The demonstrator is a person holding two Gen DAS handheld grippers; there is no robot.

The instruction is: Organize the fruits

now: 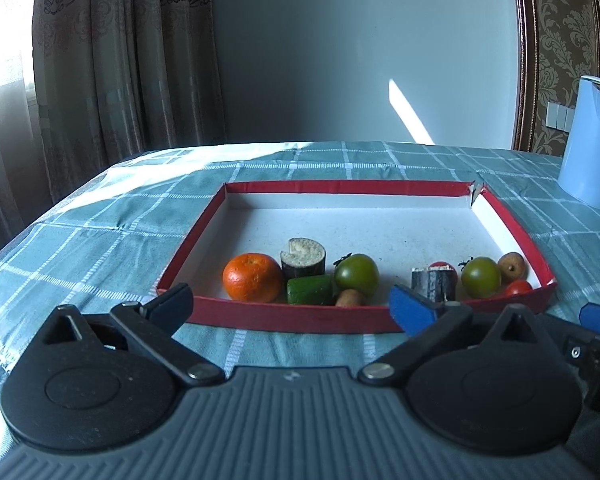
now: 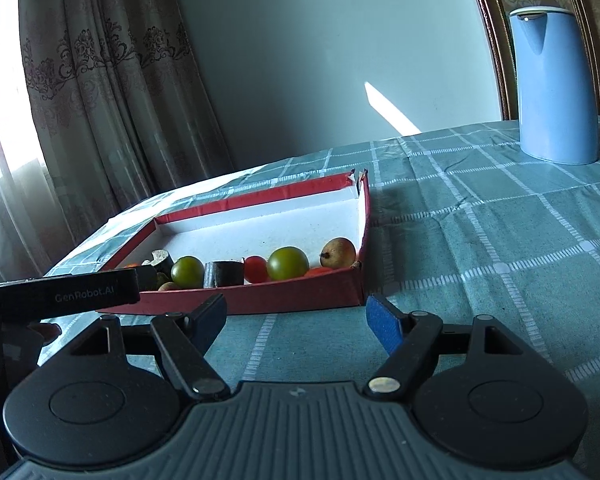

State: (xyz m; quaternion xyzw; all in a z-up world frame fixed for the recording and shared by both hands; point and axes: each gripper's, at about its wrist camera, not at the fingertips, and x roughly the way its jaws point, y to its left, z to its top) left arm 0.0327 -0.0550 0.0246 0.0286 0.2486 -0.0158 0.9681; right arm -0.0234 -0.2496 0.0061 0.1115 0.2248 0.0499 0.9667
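Note:
A red-walled tray [image 1: 284, 319] with a white floor lies on the checked tablecloth; it also shows in the right wrist view [image 2: 300, 297]. Along its near side lie an orange [image 1: 252, 277], a dark cut cylinder [image 1: 303, 263], a green cucumber piece [image 1: 310, 290], two green tomatoes [image 1: 356, 274] [image 1: 480, 277], a second dark cylinder [image 1: 434, 284], a red tomato [image 1: 518, 288], a brown pear-like fruit [image 1: 511, 266] and a small brown fruit [image 1: 350, 298]. My left gripper [image 1: 294, 304] is open and empty just before the tray's near wall. My right gripper [image 2: 296, 316] is open and empty, near the tray's near right corner.
A tall blue jug [image 2: 554, 86] stands on the table at the far right, also in the left wrist view [image 1: 592, 144]. Curtains hang at the left. The table's left edge [image 1: 4, 256] drops off near the tray. The left gripper's body [image 2: 64, 294] shows at the right view's left.

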